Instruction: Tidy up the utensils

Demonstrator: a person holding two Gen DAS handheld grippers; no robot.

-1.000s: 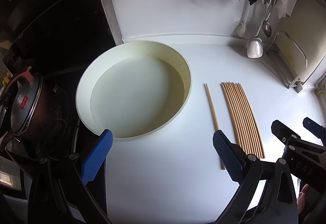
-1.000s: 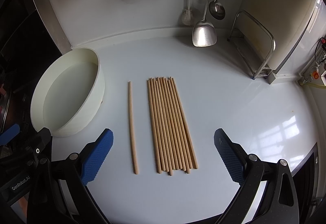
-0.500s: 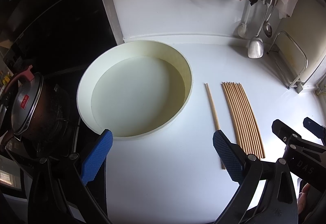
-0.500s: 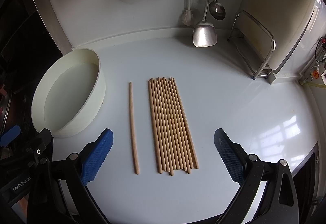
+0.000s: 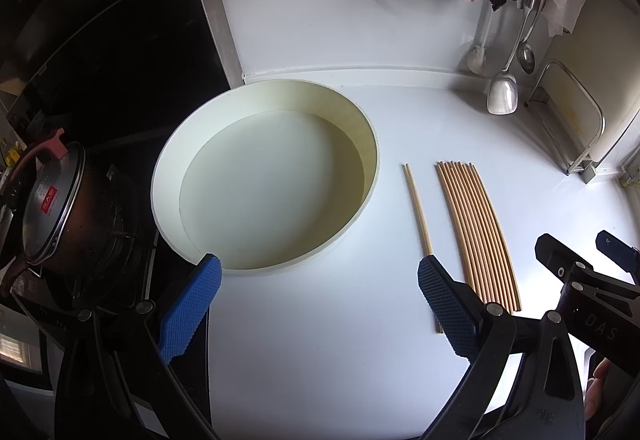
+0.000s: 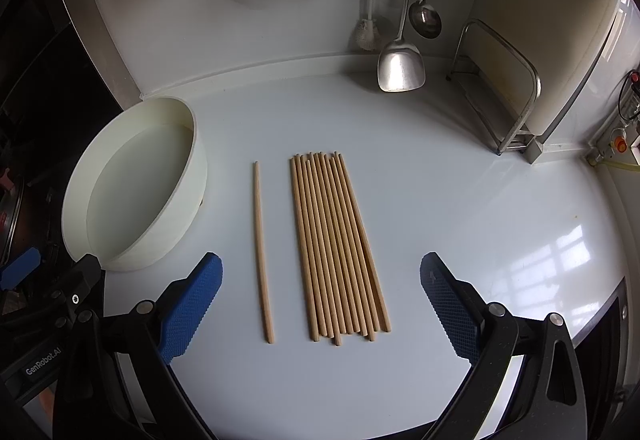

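Right wrist view shows the right claw (image 6: 320,304) wide open and holding nothing, low over the shiny white tabletop (image 6: 480,200). A neat bunch of thin light wooden chopsticks (image 6: 336,244) lies flat between its blue pads. One single wooden chopstick (image 6: 262,252) lies alone just to the left, apart from the bunch. A big round cream tub (image 6: 192,176) sits further left, and it looks empty. The left claw (image 5: 318,304) is open too, holding nothing, near the tub's front rim. No stick is picked up yet, so the sorting looks like it is only starting. Next, I think the right claw should go down and squeeze a stick, then carry it to the tub. Thin sticks can slip easily.
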